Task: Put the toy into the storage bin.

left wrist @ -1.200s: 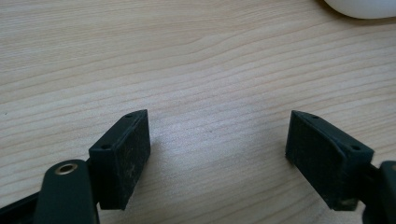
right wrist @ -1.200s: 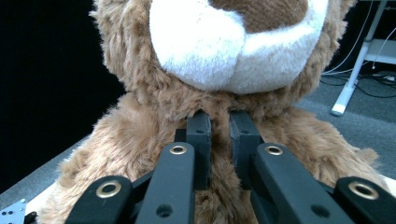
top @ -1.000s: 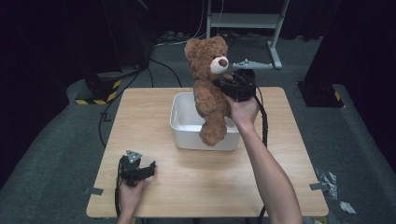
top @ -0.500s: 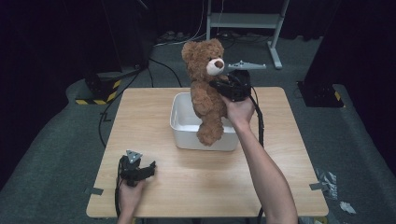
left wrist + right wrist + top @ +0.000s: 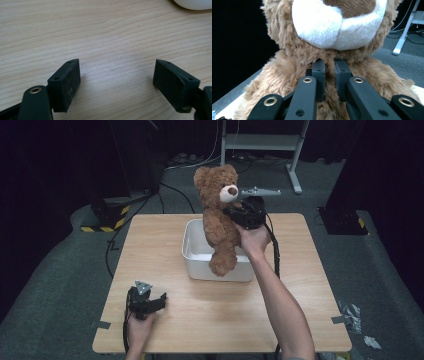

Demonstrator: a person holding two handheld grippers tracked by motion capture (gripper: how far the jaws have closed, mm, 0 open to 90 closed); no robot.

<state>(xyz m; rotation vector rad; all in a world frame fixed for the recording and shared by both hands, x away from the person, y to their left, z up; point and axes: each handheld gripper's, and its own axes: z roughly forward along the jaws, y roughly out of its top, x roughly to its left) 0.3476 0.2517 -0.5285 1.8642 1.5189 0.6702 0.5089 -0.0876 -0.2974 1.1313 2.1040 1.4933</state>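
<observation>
Two tool pads in teddy bear fur, close-up

High view: above near side, facing forward-down over table. Left gripper view: close, low over tabletop. Right gripper view: very close on teddy bear, frame centre; shared with high view.

Right gripper pads are sinking into the teddy bear chest fur, so the contact faces are hiding. Bear's eyes and ears are running off the frame top above the jaws (right gripper view). White bin is getting cropped at the top edge beyond the left gripper.
</observation>
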